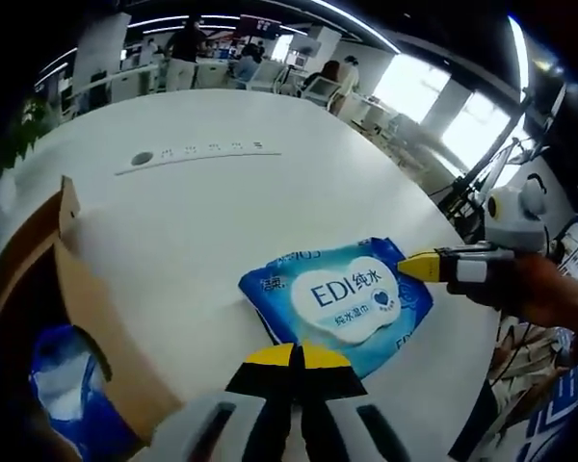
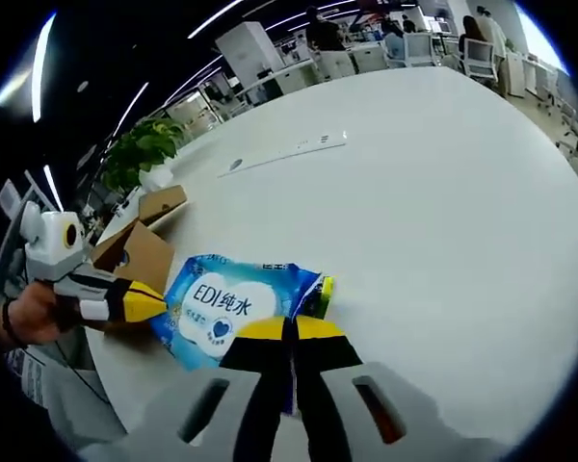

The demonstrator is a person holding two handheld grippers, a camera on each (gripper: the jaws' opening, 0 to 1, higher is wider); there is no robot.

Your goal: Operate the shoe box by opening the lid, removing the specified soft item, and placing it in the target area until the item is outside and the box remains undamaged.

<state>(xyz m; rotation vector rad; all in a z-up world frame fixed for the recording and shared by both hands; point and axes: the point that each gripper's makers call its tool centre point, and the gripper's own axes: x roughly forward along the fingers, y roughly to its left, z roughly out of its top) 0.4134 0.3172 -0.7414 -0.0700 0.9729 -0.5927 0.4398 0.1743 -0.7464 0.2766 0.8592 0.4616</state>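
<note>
- In the left gripper view, the shoe box [image 1: 72, 318] is cut off at the lower left of the frame; its brown flaps stand open, and a blue and white soft thing [image 1: 63, 380] inside is only partly seen and hard to name.
- The wet wipes pack [image 1: 339, 300] lies flat outside the box on the white bench [image 1: 270, 202], at lower centre of that frame. Its long axis runs from lower left to upper right, the printed label facing up.
- The left claw [image 1: 295, 354] is clenched, its yellow tips together just at the pack's near edge; whether it nips the wrapper I cannot tell.
- The right claw [image 1: 412, 265] comes in from the right of the frame, tips together at the pack's upper right corner; actual pinching is unclear.
- In the right gripper view, the right claw [image 2: 291, 329] is clenched over the pack [image 2: 233, 308], hiding its near edge.
- The left claw [image 2: 152, 303] meets the pack's left end; the box [image 2: 143, 252] sits behind it.
- Wide bare bench spreads to the upper right; the bench edge lies near, at lower left.
</note>
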